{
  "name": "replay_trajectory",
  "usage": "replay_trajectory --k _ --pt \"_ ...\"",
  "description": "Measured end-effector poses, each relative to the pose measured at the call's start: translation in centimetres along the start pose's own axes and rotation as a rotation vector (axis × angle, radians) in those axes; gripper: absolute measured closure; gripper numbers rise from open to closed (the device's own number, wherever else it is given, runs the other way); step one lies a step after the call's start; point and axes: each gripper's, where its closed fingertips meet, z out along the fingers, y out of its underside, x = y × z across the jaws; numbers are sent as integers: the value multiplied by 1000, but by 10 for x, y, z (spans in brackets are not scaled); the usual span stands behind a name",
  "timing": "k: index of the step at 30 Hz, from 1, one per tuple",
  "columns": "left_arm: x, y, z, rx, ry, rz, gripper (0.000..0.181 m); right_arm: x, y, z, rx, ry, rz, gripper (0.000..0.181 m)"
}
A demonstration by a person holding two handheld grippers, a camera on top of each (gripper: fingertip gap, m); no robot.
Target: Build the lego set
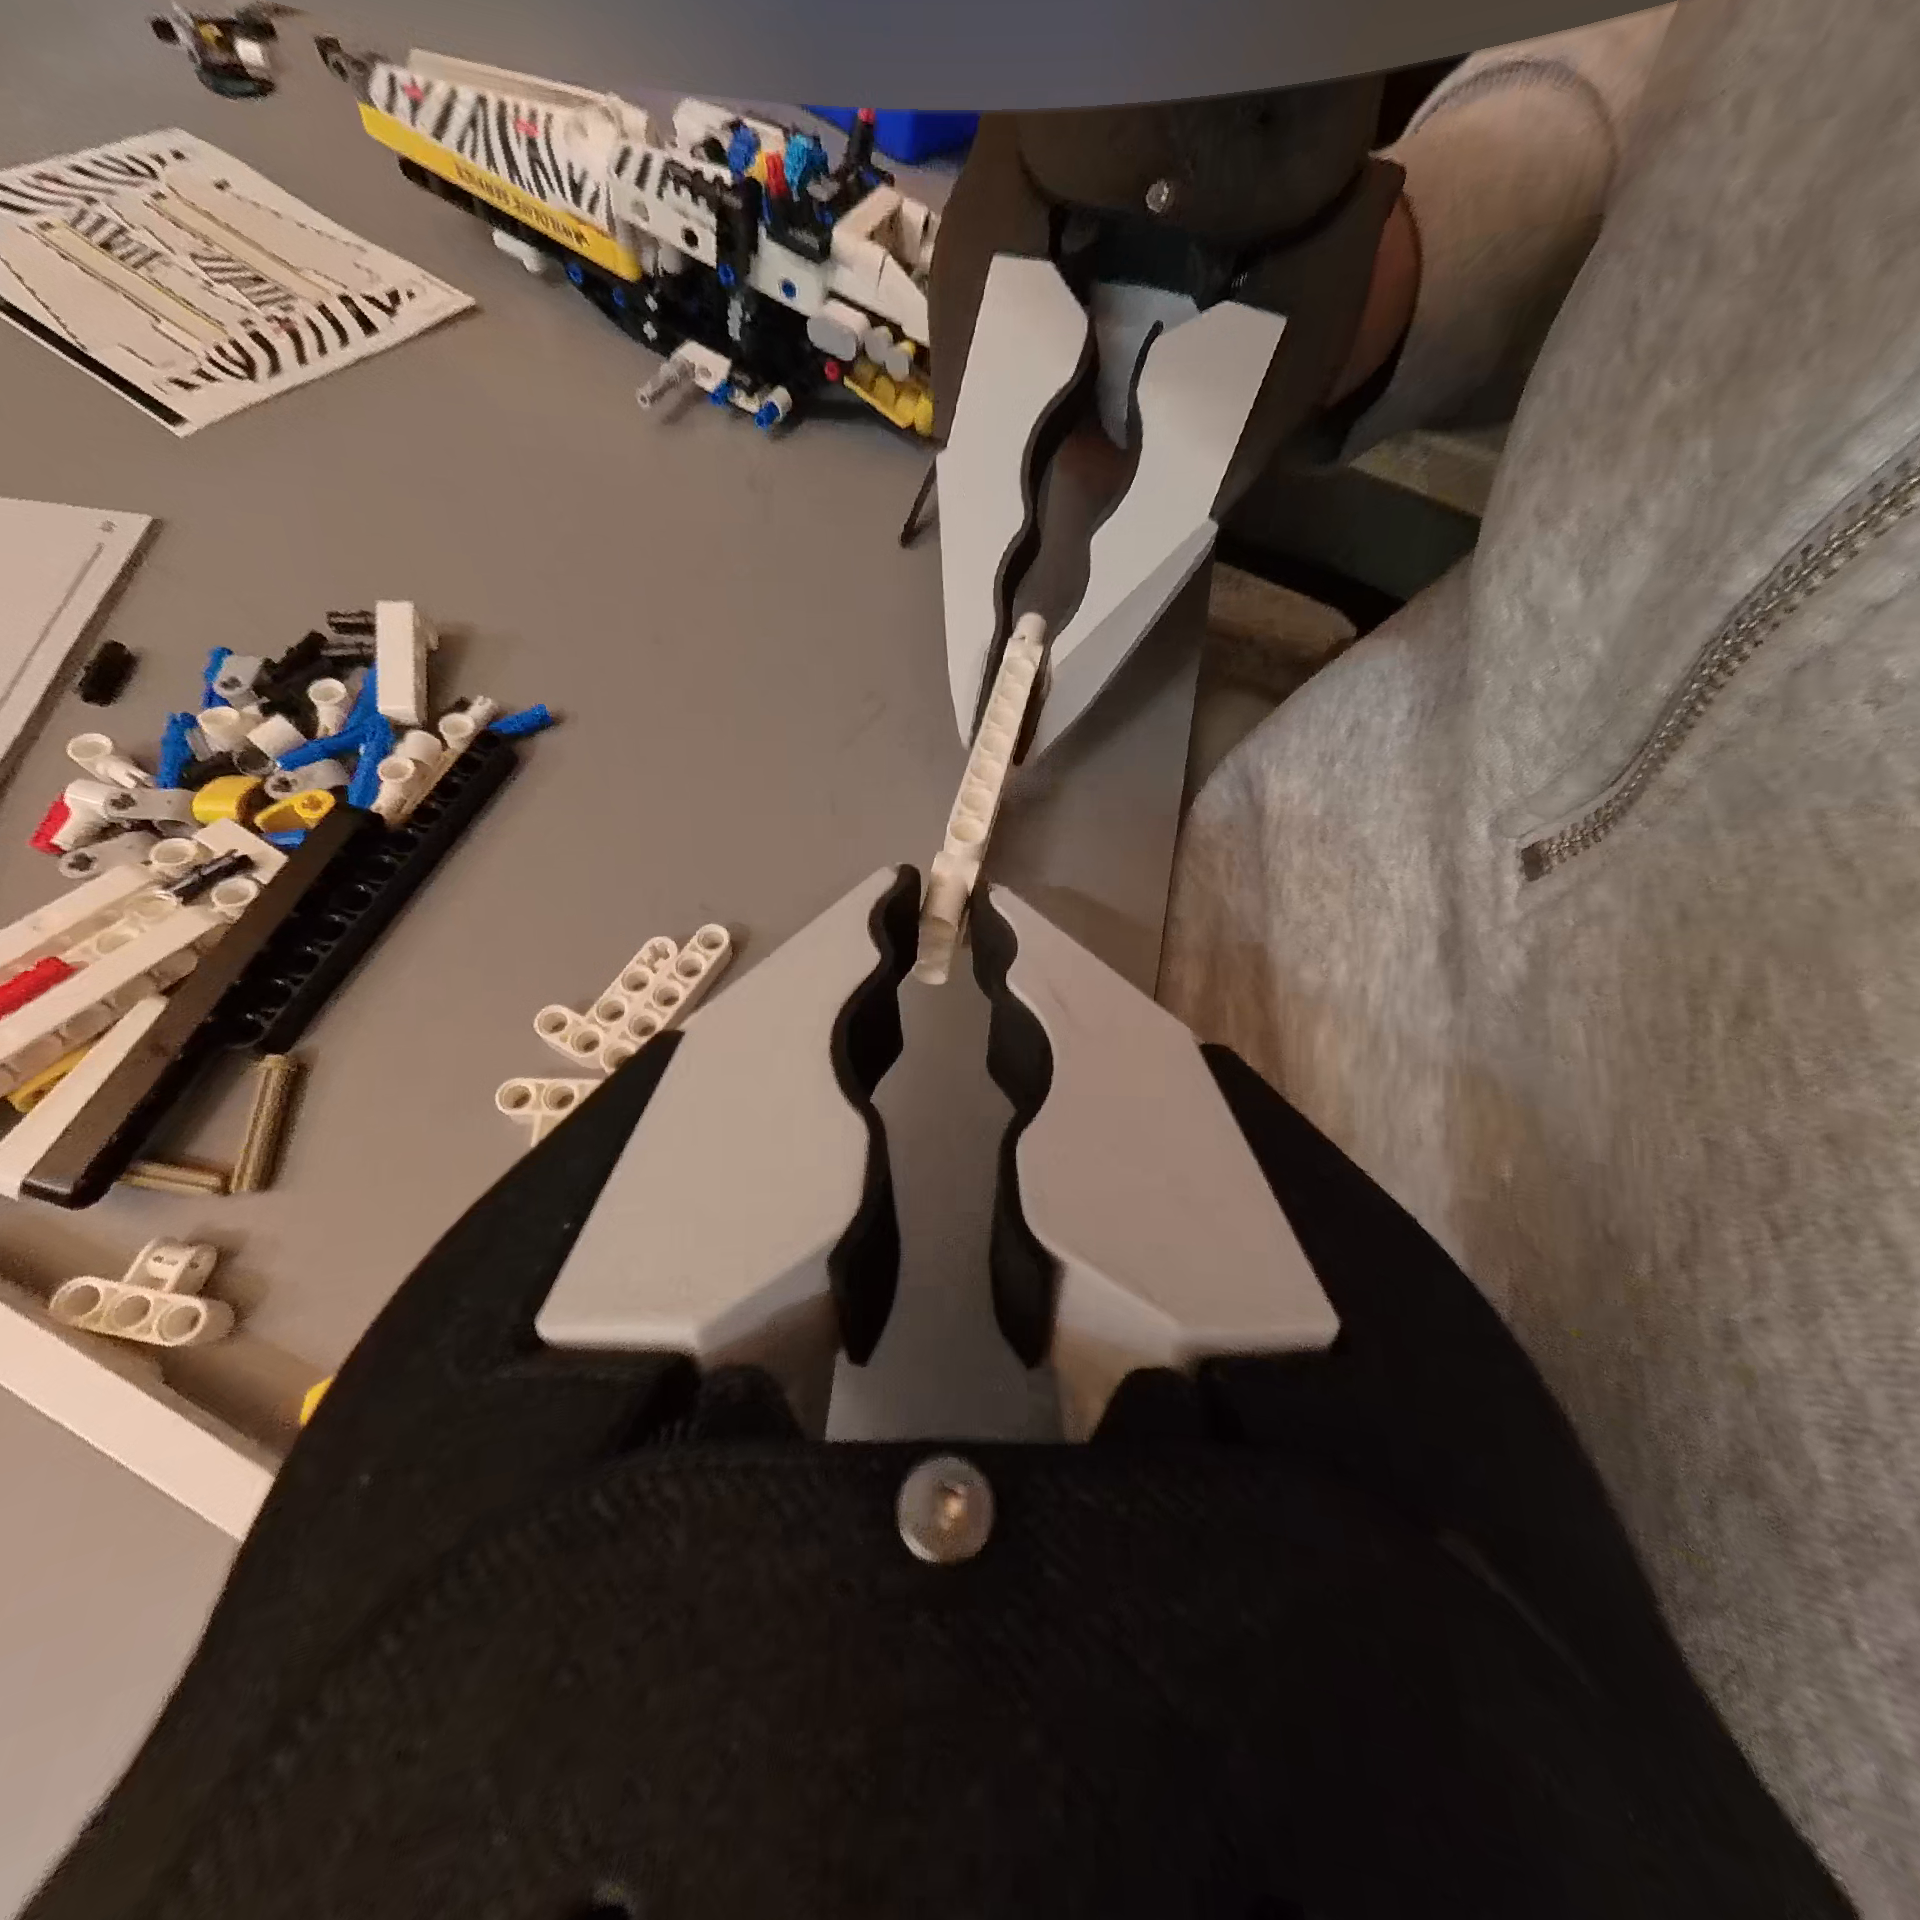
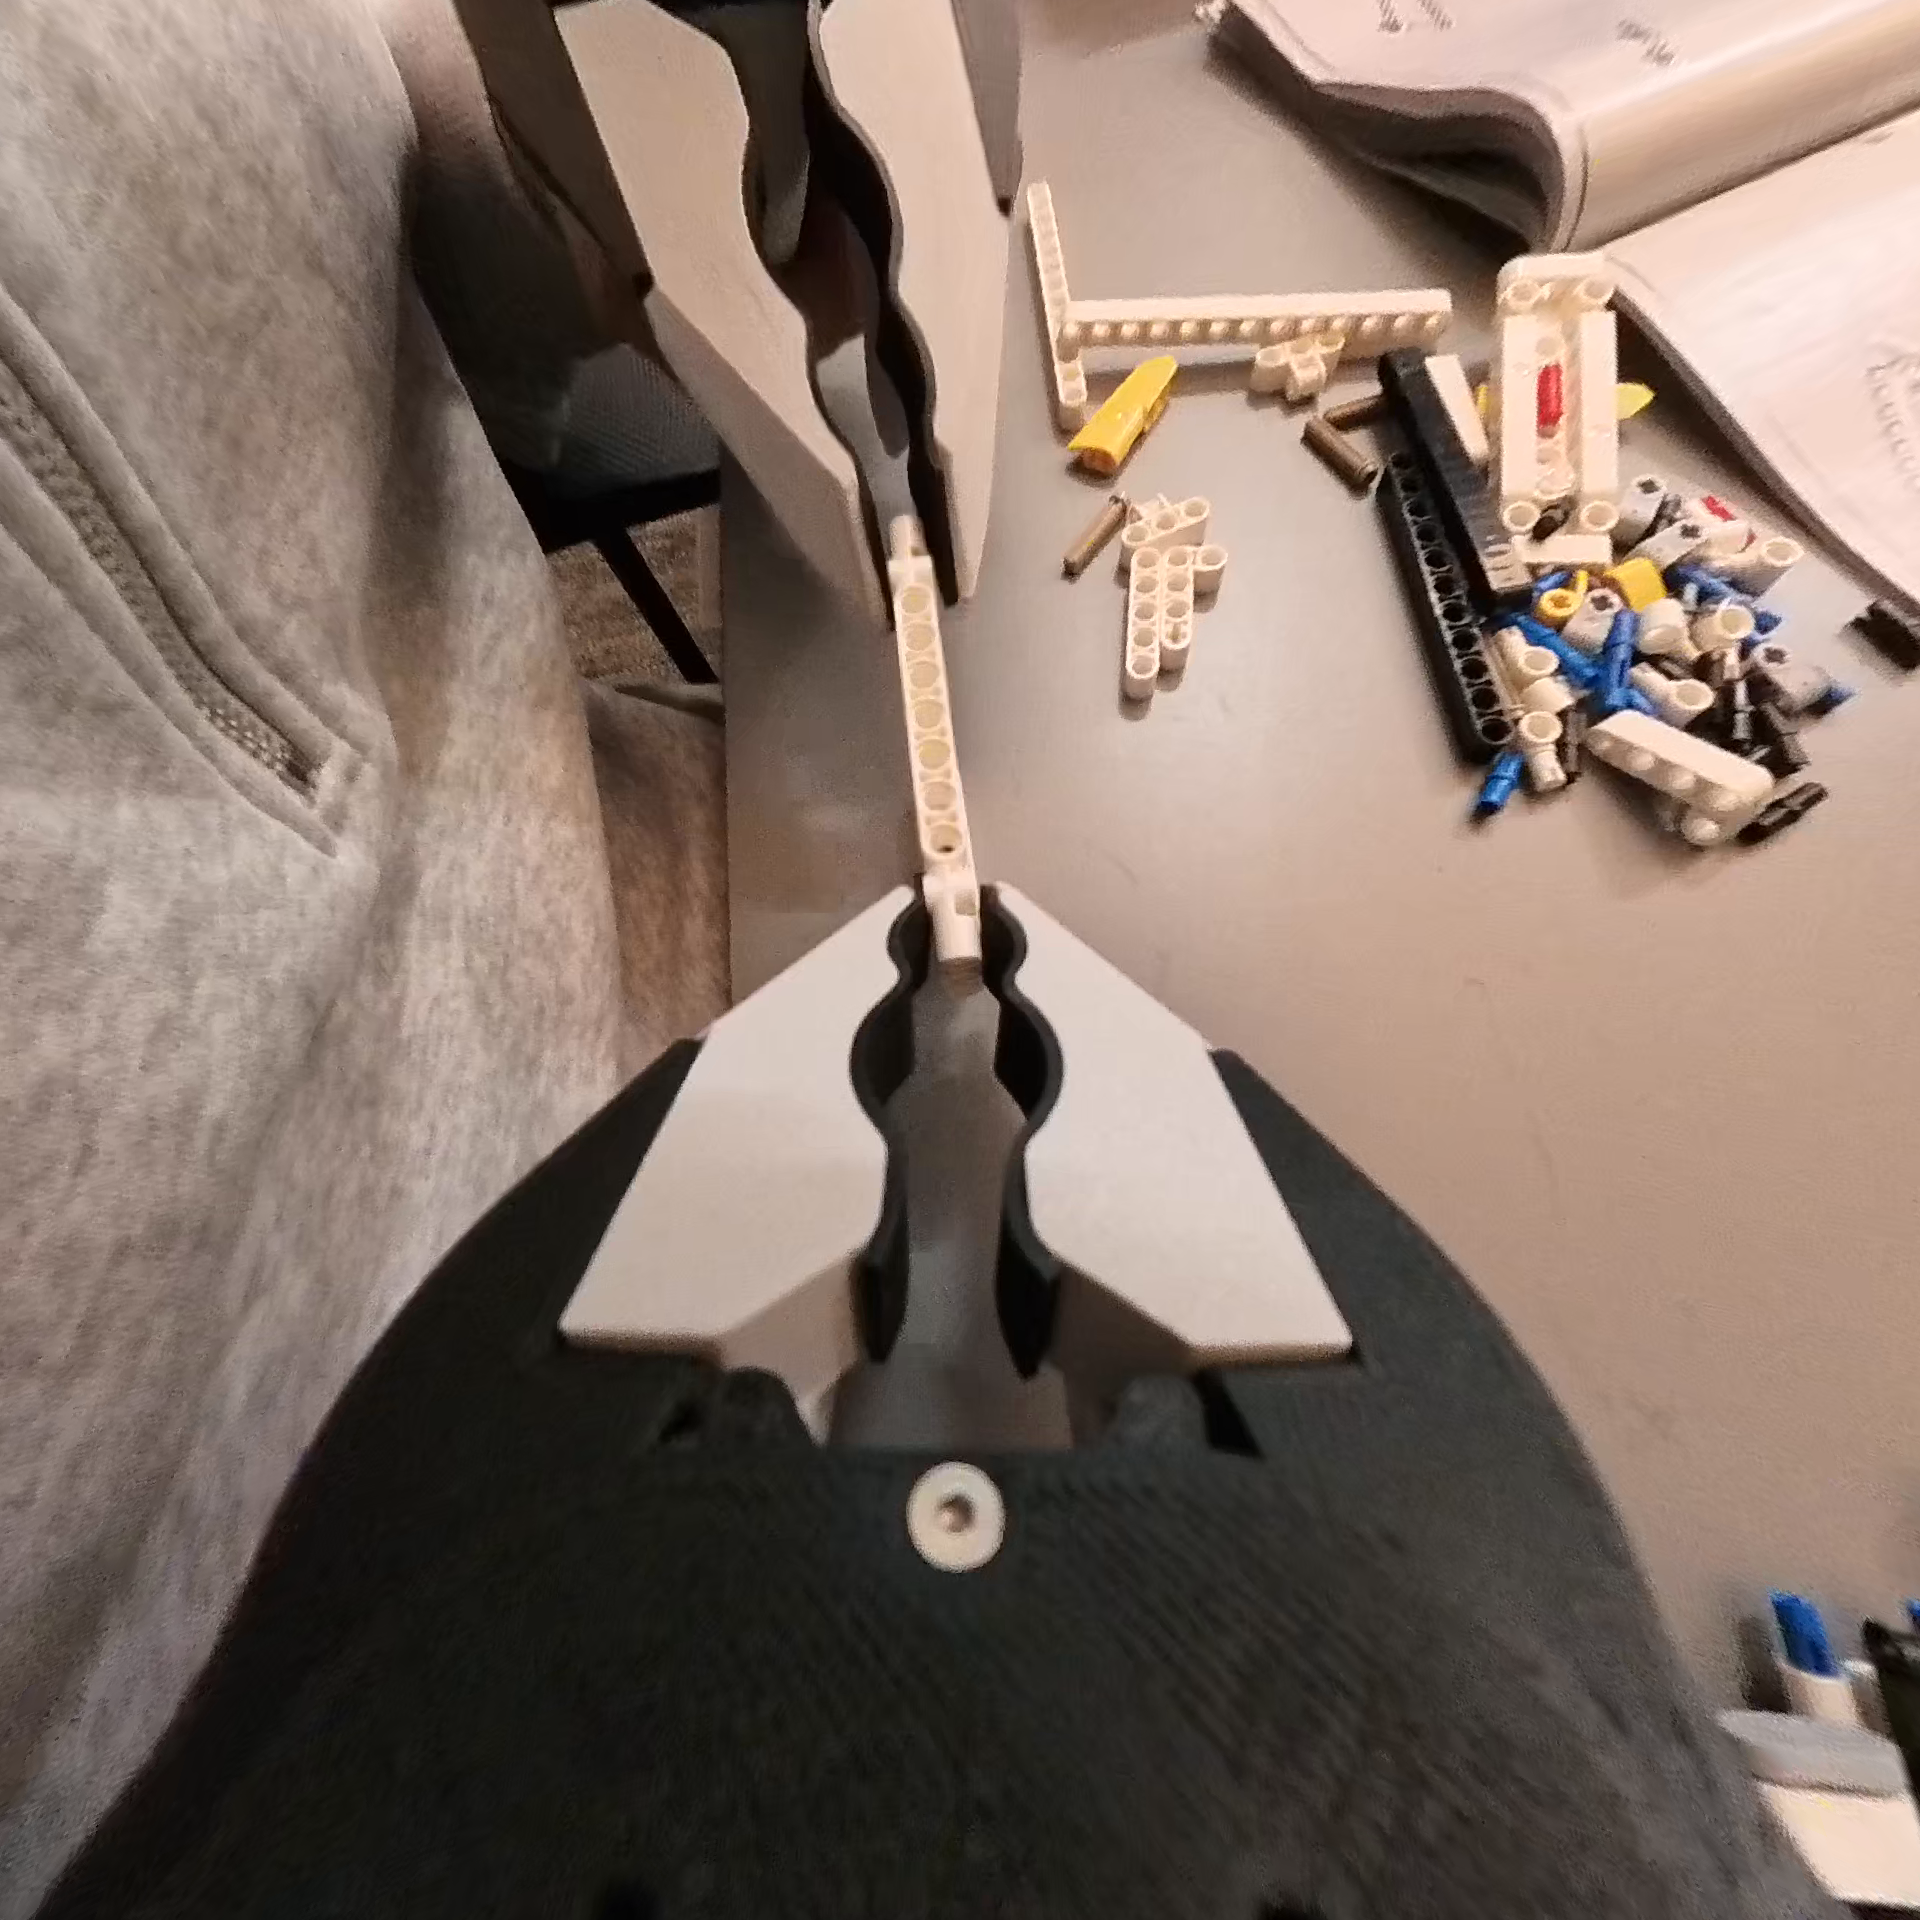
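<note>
A long white lego beam with holes (image 1: 987,774) hangs in the air above the grey table's near edge, held at both ends. My left gripper (image 1: 943,914) is shut on its near end, on a small white connector fixed there. My right gripper (image 2: 951,920) is shut on the other end, also on a small white connector; the beam (image 2: 932,717) runs away from it to the left gripper (image 2: 914,530). The right gripper also shows in the left wrist view (image 1: 1023,665). The half-built model (image 1: 644,229) with zebra stripes and yellow trim lies at the table's far side.
A pile of loose parts (image 1: 281,748) with a long black beam (image 1: 343,925) lies left. White angled beams (image 1: 634,1003) lie beside my left gripper. A sticker sheet (image 1: 208,270) and an open booklet (image 2: 1621,114) lie on the table. A person in a grey zip top (image 1: 1662,831) sits close.
</note>
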Motion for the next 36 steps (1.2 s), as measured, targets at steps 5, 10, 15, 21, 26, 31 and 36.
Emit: replay_trajectory --k 5,10,15,21,26,31,36 --pt "-10 -9 -3 64 -51 -18 169 1 -9 -6 68 19 8 176" --pt "-14 -14 -7 127 -33 -78 146 7 -24 -21 170 28 61 176" --pt "-11 -22 -8 173 -11 -74 148 4 -24 -23 172 43 22 176" --pt "-7 -24 -5 176 -18 -1 171 0 -22 -21 154 63 -34 176" --pt "-2 -28 -6 209 -7 56 174 3 -22 -24 164 68 -11 173" --pt "8 -31 -1 225 37 52 176 4 -16 -21 142 48 38 170" --pt "13 -33 4 234 73 37 176 -2 -18 -20 148 25 16 171"
